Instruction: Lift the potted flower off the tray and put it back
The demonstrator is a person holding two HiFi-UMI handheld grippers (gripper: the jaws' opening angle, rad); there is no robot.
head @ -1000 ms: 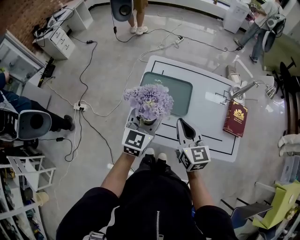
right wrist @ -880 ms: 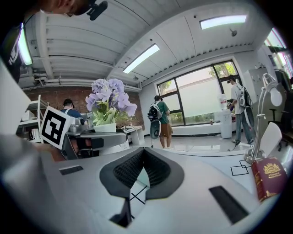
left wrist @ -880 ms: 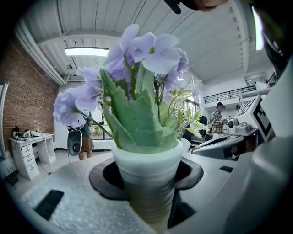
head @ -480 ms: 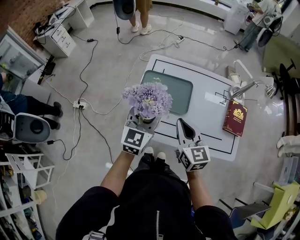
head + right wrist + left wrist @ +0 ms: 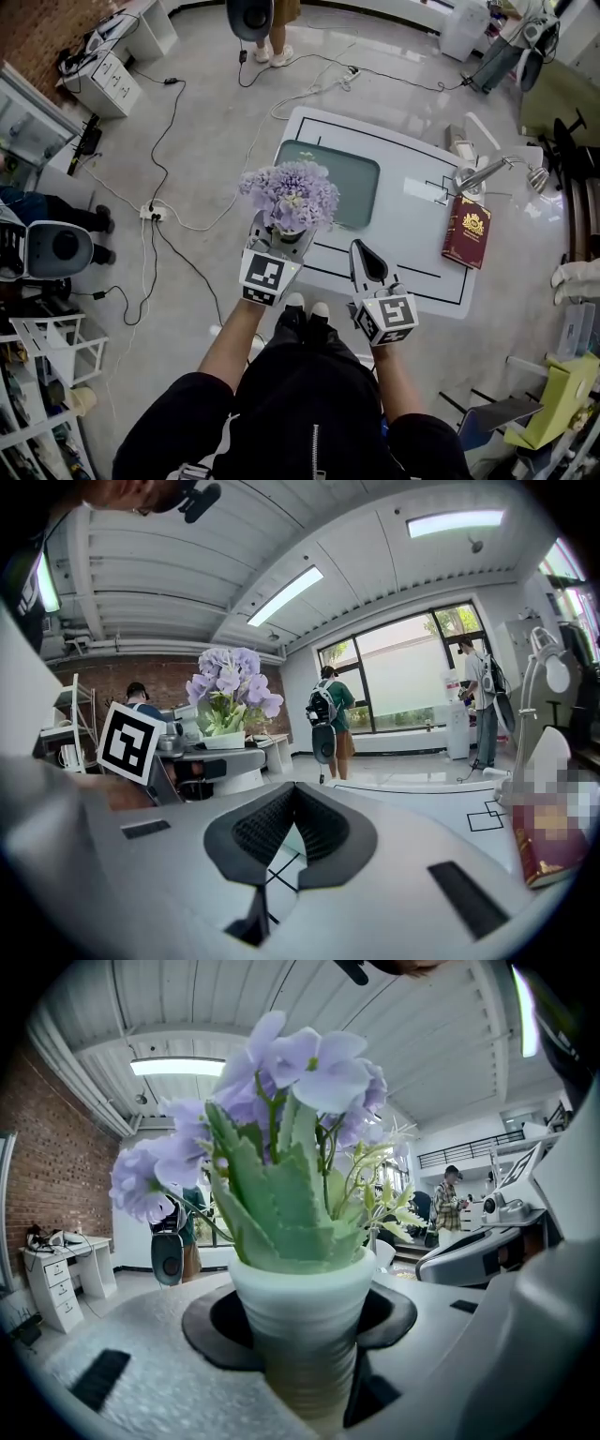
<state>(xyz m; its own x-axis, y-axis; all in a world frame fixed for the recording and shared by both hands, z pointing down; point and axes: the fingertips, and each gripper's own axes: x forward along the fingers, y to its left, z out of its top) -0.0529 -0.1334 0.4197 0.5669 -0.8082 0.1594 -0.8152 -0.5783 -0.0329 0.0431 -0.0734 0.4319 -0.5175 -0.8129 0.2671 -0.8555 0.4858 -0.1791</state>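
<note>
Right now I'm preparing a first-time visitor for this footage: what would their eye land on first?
The purple potted flower stands out first, clamped in the left gripper and held up over the near-left part of the table. Beyond it lies the dark-green tray, and a red book sits at the table's right.

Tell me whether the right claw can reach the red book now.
Probably yes: the right claw is empty, and only bare tabletop lies between it and the red book.
</note>
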